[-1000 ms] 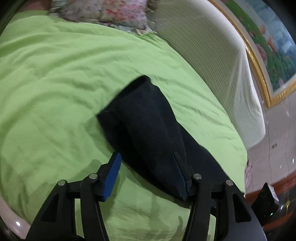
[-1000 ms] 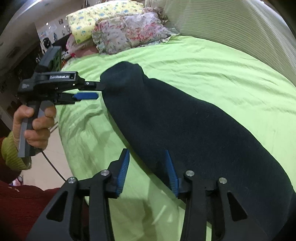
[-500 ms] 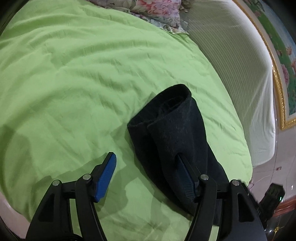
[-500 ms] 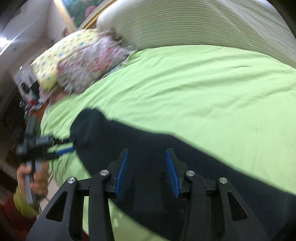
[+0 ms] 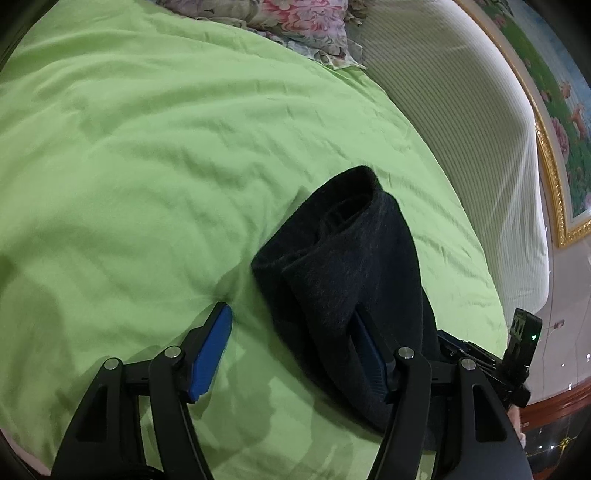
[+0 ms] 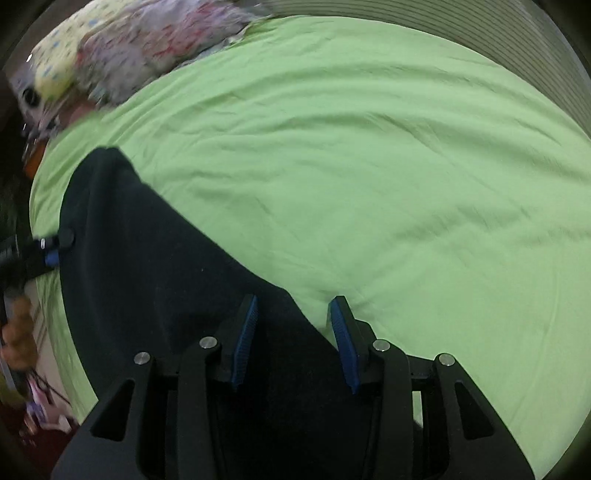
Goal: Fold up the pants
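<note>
Black pants [image 5: 351, 273] lie lengthwise on the green bed sheet [image 5: 147, 155], one end open toward the pillows. My left gripper [image 5: 291, 339] is open; its right pad sits against the pants' near edge and its left pad is over the sheet. In the right wrist view the pants [image 6: 155, 258] stretch from the lower middle to the left. My right gripper [image 6: 293, 328] is open and straddles the pants' far edge, left pad over cloth, right pad over the sheet [image 6: 369, 147]. The left gripper's fingers [image 6: 51, 247] show at the pants' far left end.
Floral pillows [image 5: 295, 22] lie at the head of the bed and show blurred in the right wrist view [image 6: 147, 51]. A white ribbed headboard [image 5: 461, 129] runs along the right, with a gold-framed painting [image 5: 554, 110] behind it. The right gripper's body [image 5: 517, 350] is at the bed's edge.
My right gripper has swung across the pants to their far edge and dropped closer. My left gripper has moved in closer to the pants' end. Both stay open.
</note>
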`<action>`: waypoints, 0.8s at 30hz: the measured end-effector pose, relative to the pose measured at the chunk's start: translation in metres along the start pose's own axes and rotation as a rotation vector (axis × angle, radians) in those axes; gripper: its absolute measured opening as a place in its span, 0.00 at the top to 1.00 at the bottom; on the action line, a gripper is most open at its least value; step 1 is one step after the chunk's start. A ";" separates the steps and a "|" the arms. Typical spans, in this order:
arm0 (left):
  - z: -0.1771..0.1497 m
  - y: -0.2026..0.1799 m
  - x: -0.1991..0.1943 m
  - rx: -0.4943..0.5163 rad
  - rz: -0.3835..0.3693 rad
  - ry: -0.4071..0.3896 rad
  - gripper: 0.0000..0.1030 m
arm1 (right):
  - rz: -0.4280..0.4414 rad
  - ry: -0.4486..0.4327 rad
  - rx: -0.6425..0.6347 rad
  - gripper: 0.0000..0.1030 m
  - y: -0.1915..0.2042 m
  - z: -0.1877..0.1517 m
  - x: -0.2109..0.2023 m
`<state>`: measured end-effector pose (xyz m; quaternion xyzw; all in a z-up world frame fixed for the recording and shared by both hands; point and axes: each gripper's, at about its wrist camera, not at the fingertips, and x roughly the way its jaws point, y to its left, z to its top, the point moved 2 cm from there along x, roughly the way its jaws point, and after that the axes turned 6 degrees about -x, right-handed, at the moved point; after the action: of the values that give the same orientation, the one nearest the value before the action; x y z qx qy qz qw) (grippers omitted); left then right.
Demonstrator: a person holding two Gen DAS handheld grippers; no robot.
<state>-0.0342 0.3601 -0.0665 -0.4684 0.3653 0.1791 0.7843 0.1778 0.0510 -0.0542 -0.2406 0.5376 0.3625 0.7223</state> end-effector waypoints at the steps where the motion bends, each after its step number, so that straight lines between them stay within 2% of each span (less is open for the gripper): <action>1: 0.001 -0.004 0.003 0.013 0.009 -0.006 0.36 | -0.003 0.008 -0.018 0.62 0.001 0.002 0.001; 2: 0.001 -0.008 0.006 0.031 0.017 -0.013 0.36 | -0.013 0.014 -0.051 0.64 0.006 0.004 0.002; 4: -0.001 -0.017 0.010 0.070 0.046 -0.028 0.36 | -0.018 0.029 -0.107 0.79 0.015 0.005 0.004; 7: -0.002 -0.028 0.017 0.131 0.095 -0.051 0.44 | -0.055 0.038 -0.164 0.86 0.023 0.002 0.000; 9: -0.004 -0.031 0.017 0.144 0.085 -0.048 0.63 | -0.063 0.016 -0.181 0.89 0.025 -0.003 -0.009; 11: -0.004 -0.032 0.014 0.154 0.047 -0.037 0.76 | -0.075 -0.037 -0.172 0.90 0.026 -0.007 -0.028; 12: -0.006 -0.034 0.009 0.172 0.037 -0.039 0.79 | -0.084 -0.066 -0.164 0.91 0.027 -0.007 -0.038; 15: -0.010 -0.043 -0.012 0.227 0.023 -0.061 0.80 | -0.120 -0.163 -0.140 0.91 0.030 -0.003 -0.069; 17: -0.011 -0.043 -0.029 0.228 -0.022 -0.076 0.80 | -0.190 -0.213 -0.154 0.92 0.035 -0.003 -0.082; 18: -0.010 -0.043 -0.039 0.227 -0.060 -0.088 0.80 | -0.216 -0.224 -0.158 0.92 0.037 -0.004 -0.084; 20: -0.009 -0.045 -0.046 0.241 -0.085 -0.097 0.80 | -0.261 -0.234 -0.154 0.92 0.037 0.000 -0.077; 24: -0.010 -0.049 -0.034 0.307 -0.021 -0.098 0.81 | -0.327 -0.200 -0.148 0.92 0.034 0.005 -0.045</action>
<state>-0.0308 0.3294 -0.0149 -0.3375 0.3448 0.1354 0.8653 0.1466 0.0639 -0.0085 -0.3398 0.3888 0.3009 0.8018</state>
